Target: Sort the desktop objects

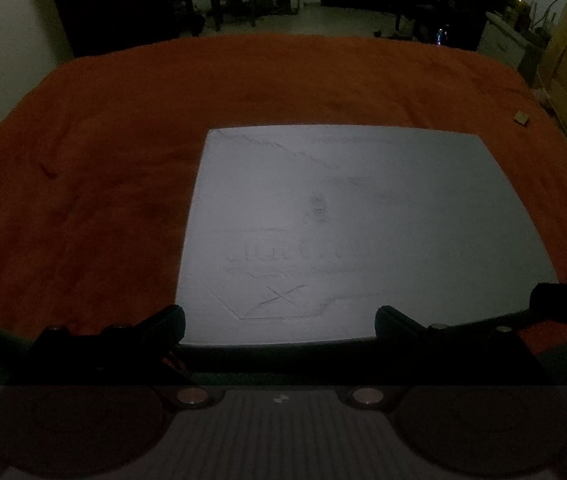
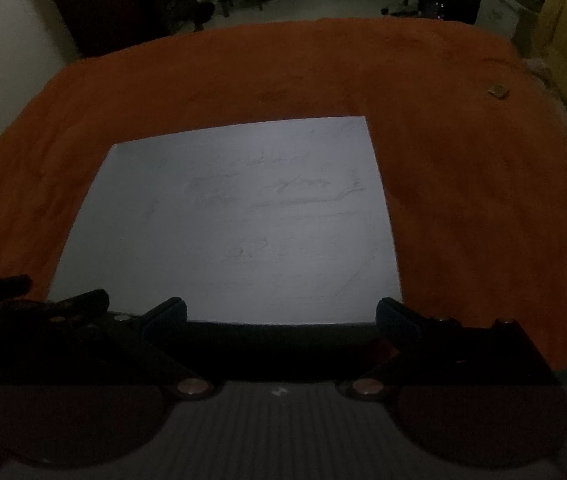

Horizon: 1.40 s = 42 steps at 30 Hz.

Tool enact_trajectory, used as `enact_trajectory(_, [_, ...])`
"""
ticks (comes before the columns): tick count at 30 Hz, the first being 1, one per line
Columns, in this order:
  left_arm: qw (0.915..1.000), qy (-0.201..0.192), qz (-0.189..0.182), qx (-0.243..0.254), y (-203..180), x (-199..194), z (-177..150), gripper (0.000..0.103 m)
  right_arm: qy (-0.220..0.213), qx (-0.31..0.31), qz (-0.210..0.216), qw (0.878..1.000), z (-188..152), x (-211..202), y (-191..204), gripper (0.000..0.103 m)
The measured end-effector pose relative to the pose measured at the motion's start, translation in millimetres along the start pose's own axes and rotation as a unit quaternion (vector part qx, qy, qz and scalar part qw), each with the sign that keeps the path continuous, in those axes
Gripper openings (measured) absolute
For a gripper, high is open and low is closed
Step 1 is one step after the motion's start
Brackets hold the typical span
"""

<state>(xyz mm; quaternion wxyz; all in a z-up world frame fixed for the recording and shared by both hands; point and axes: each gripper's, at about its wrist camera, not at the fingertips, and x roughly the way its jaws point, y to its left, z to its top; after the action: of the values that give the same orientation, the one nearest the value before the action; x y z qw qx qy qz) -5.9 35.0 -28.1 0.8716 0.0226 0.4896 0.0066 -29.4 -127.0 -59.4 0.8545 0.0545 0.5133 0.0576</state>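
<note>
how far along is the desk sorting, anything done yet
Nothing looks sorted yet. The white board lies flat on the orange cloth, and a small block sits alone near the cloth's far right edge. Nothing is in hand: the left gripper and right gripper are both open at the board's near edge, holding nothing. What remains is unclear, since no sorting bins or other items are in view.

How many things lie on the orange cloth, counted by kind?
White sheet with faint pencil marks: 1
Small tan block near the far right edge: 1
Total: 2
Both lie on the orange cloth.
</note>
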Motion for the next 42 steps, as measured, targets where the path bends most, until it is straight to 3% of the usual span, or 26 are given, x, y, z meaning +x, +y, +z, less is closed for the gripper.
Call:
enact_trajectory(31, [0.9997, 0.011, -0.021, 0.008, 5.8, 1.1, -1.9, 0.103, 0.021, 0.005, 0.006, 1.000, -5.7, 2.2, 11.3, 0.103])
enact_trajectory(42, [0.9983, 0.016, -0.055, -0.011, 12.7, 0.0, -1.3, 0.103, 0.023, 0.004, -0.012, 1.000, -4.5, 2.0, 11.4, 0.103])
